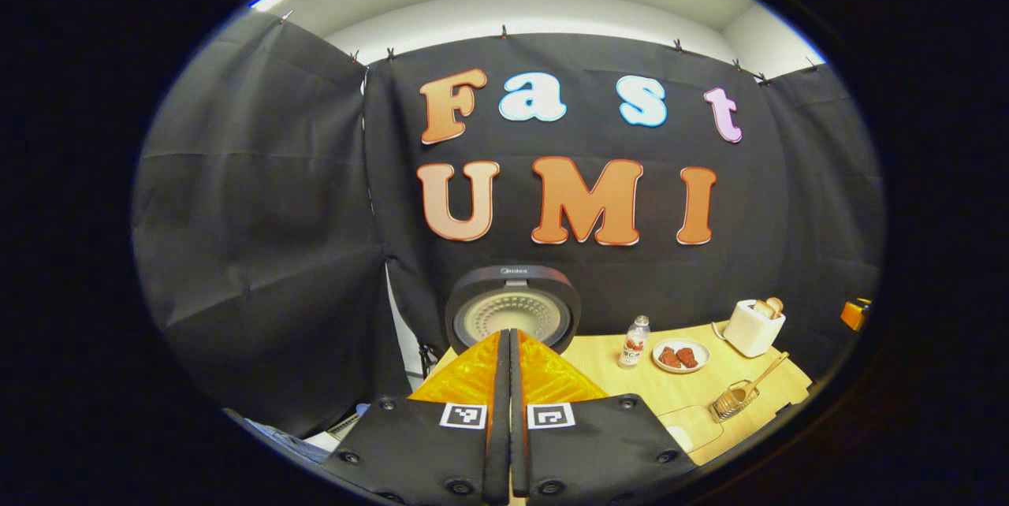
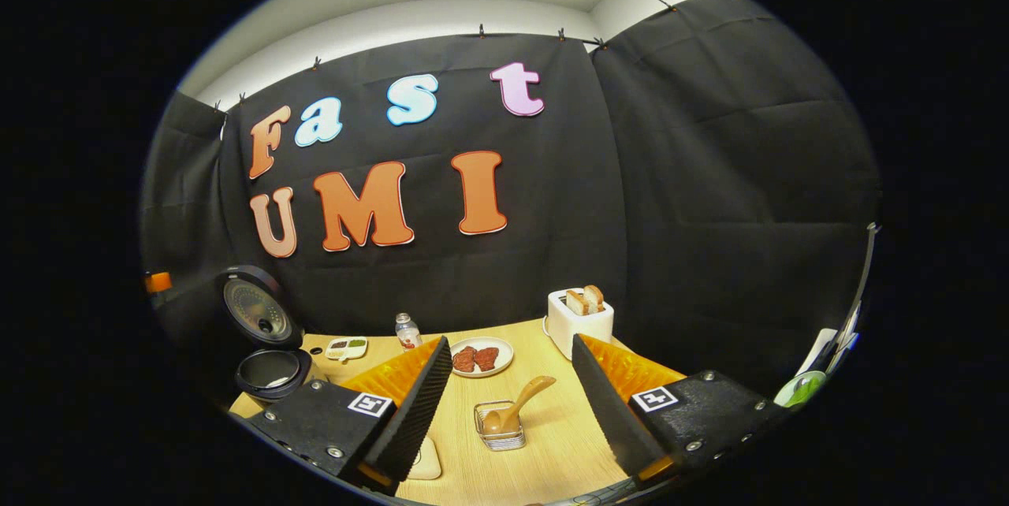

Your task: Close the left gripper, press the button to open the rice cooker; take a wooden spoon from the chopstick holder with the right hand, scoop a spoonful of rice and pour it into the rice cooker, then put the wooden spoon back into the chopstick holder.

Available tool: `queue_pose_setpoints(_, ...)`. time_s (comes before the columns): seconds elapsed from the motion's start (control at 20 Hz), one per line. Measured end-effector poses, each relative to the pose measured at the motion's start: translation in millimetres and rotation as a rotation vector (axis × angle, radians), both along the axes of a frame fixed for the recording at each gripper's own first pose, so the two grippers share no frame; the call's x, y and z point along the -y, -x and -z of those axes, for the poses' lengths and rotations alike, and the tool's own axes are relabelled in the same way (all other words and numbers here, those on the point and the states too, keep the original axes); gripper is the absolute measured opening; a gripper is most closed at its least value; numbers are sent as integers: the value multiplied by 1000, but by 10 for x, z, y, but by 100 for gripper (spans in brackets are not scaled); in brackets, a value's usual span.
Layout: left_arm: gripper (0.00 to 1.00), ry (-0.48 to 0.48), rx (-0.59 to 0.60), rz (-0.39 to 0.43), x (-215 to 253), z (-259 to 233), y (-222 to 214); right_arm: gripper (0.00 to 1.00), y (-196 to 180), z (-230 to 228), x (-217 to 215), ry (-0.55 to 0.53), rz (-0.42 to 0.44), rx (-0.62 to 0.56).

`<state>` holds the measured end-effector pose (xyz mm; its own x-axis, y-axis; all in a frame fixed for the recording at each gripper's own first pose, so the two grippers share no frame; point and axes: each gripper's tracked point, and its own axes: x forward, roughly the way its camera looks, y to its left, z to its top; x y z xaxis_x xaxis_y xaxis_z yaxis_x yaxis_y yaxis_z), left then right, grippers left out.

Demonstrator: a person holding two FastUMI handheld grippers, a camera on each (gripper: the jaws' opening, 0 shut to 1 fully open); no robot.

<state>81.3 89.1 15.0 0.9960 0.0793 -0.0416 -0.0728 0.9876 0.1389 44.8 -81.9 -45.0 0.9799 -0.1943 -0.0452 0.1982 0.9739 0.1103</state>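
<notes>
The spoon [image 2: 516, 405] stood in the holder [image 2: 500, 428] between the right gripper's [image 2: 512, 403] spread jaws, handle tilted up-right; left gripper [image 1: 508, 411] jaws pressed together.

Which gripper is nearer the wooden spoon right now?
Right. The right gripper is open just in front of the wooden spoon; the left gripper, shut, faces the rice cooker, spoon off to its right.

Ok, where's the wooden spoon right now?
In the right gripper view, the wooden spoon leans in the wire chopstick holder on the table, just ahead between the open tongs.

Wooden table [image 2: 552, 443], rice cooker [image 2: 268, 368], toaster [image 2: 579, 321], plate [image 2: 482, 356], chopstick holder [image 2: 500, 427]
</notes>
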Motion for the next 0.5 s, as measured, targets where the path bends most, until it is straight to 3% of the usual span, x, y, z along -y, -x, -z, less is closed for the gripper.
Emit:
queue_pose_setpoints(0.15,19,33,54,-13,52,-136,70,95,-316,196,158,-16,3,1)
queue_pose_setpoints(0.2,18,43,57,-14,46,-151,81,95,-433,316,204,-34,2,-17)
queue_pose_setpoints(0.25,26,52,60,-2,81,-166,88,100,-529,439,236,-57,-4,-36)
queue_pose_setpoints(0.3,33,46,66,-4,57,-157,100,95,-620,513,254,-74,-10,-39)
queue_pose_setpoints(0.5,63,29,45,-39,-60,-25,110,95,-996,846,401,-155,-7,-78)
